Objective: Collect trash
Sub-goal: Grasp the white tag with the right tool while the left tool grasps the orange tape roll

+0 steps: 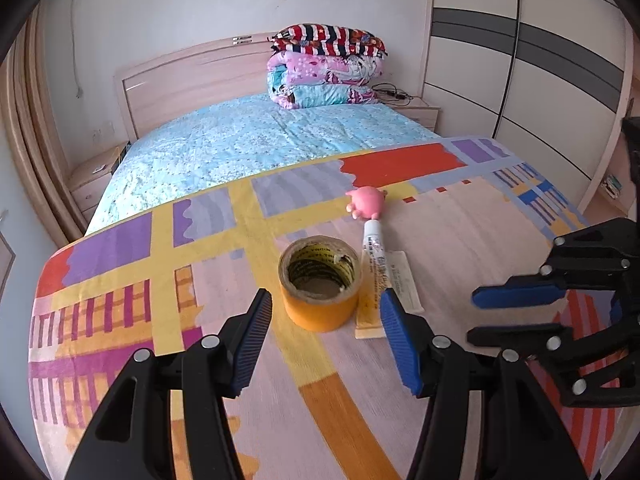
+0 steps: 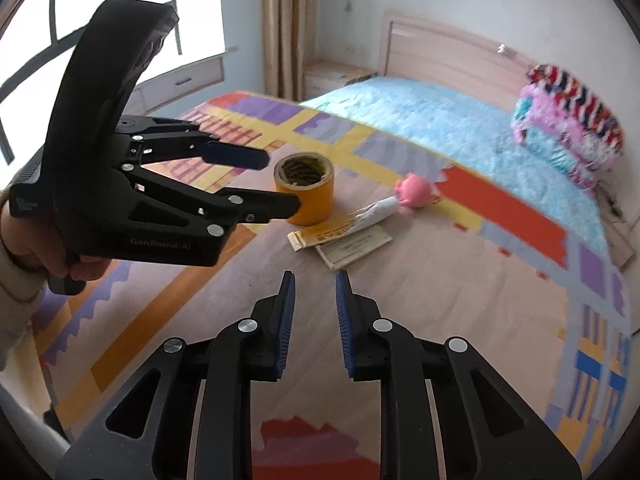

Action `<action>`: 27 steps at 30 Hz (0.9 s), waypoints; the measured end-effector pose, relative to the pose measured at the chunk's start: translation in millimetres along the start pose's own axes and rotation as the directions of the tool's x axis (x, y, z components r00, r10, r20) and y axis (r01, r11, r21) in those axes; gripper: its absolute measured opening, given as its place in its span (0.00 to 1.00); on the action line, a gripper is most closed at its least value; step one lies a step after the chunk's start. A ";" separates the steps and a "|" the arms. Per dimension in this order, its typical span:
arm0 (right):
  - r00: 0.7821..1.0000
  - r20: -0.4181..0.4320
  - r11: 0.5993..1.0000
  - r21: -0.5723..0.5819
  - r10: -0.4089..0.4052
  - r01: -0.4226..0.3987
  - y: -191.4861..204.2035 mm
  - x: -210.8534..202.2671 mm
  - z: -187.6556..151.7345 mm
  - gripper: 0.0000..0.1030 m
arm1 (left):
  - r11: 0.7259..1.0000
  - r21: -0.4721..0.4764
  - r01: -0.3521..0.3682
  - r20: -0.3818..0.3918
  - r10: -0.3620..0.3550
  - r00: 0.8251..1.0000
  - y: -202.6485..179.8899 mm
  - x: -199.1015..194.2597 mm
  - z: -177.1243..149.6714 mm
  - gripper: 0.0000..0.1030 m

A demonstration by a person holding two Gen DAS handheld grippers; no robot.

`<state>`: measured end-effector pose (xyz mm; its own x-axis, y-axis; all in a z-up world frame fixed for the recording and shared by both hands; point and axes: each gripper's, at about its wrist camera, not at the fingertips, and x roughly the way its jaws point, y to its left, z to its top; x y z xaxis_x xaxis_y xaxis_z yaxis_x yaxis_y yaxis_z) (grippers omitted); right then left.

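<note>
Left wrist view: left gripper low over a colourful patterned blanket on the bed, jaws spread and empty, framing a yellow tape roll standing on its side face. Just right of the roll, touching it, a yellow-and-white tube, cap end against a pink toy; partly under the tube, a flat pale paper packet. Right gripper entering from the right edge, well apart from the pile, jaws narrow with nothing between them.

Right wrist view: right gripper aimed at bare blanket short of the packet, jaws close together but not touching, empty. Left gripper held by a hand, covering part of the roll. Beyond: blue quilted bedspread, folded bedding stack, wooden headboard, window, curtain.
</note>
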<state>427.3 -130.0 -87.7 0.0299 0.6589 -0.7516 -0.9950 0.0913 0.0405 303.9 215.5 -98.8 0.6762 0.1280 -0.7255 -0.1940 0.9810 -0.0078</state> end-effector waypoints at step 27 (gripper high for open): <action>0.999 0.000 0.999 0.013 0.041 -0.041 -5.8 16.0 3.0 0.03 | 0.999 -0.011 0.051 0.018 -0.051 0.999 5.5 3.2 0.7 0.45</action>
<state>433.8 -117.8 -98.0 -0.0106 0.6620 -0.7495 -0.9941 0.0741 0.0795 305.5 221.4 -100.7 0.6981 0.0803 -0.7115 -0.1667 0.9846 -0.0524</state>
